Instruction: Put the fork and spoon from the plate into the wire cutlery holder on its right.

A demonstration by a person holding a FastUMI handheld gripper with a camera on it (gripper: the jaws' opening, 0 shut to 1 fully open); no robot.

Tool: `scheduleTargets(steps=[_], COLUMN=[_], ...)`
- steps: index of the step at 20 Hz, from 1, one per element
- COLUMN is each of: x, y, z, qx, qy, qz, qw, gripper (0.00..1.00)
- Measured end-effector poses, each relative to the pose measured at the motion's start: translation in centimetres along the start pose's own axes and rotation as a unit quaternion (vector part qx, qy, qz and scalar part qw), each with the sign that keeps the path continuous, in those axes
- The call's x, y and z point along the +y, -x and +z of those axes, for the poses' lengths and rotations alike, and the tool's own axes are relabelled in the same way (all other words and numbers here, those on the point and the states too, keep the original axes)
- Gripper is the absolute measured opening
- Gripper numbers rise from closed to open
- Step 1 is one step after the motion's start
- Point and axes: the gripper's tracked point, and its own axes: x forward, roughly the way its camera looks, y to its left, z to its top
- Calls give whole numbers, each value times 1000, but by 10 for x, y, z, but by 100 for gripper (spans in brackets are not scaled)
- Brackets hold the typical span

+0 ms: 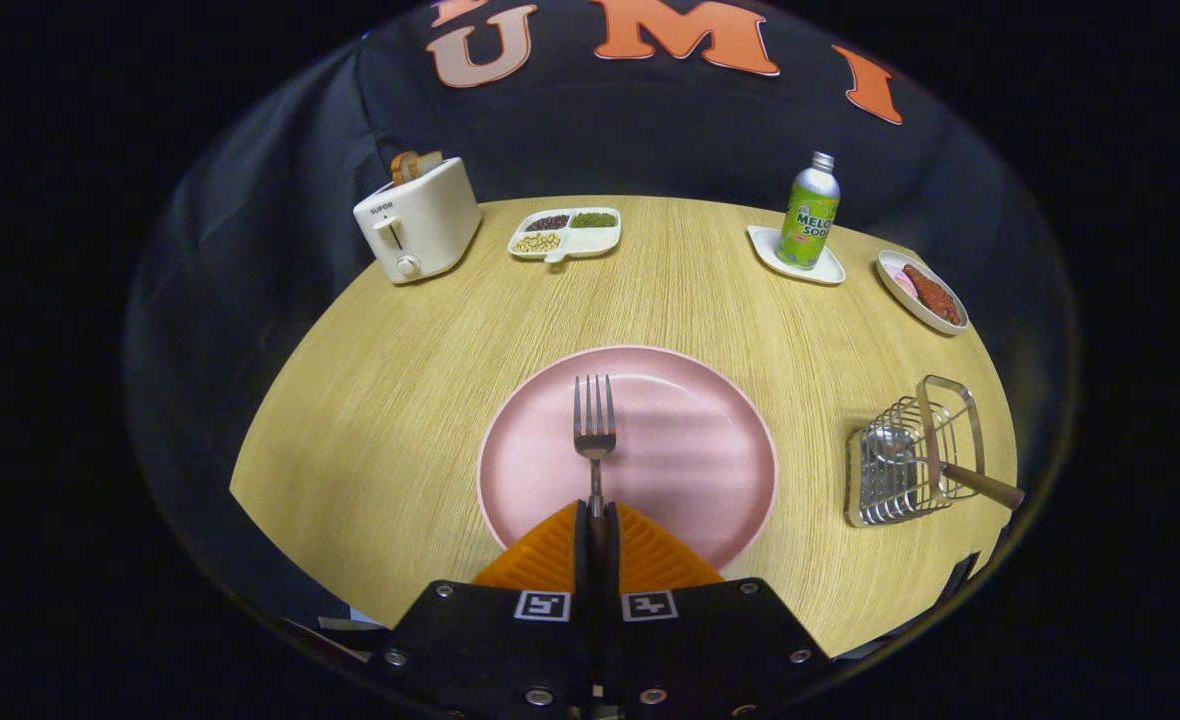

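The claw (597,515) pinches the fork (595,425) by its handle — tines ahead, over the pink plate (690,450). Off to the right — the wire cutlery holder (905,460) with the spoon (885,442) inside.

Steel fork (595,425) over pink plate (690,450); spoon (940,470) in wire cutlery holder (905,465).

Toaster (418,219) reads "SUPOR"; bottle (808,213) "MELON SODA".
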Motion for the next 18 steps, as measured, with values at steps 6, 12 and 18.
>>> scheduleTargets(steps=[6,12,18], x=[-35,-89,-138], y=[43,80,109], z=[13,15,8], qx=[4,22,51], qy=[0,5,10], qz=[-10,-44,-72], qw=[1000,999,996], gripper=[5,4,5])
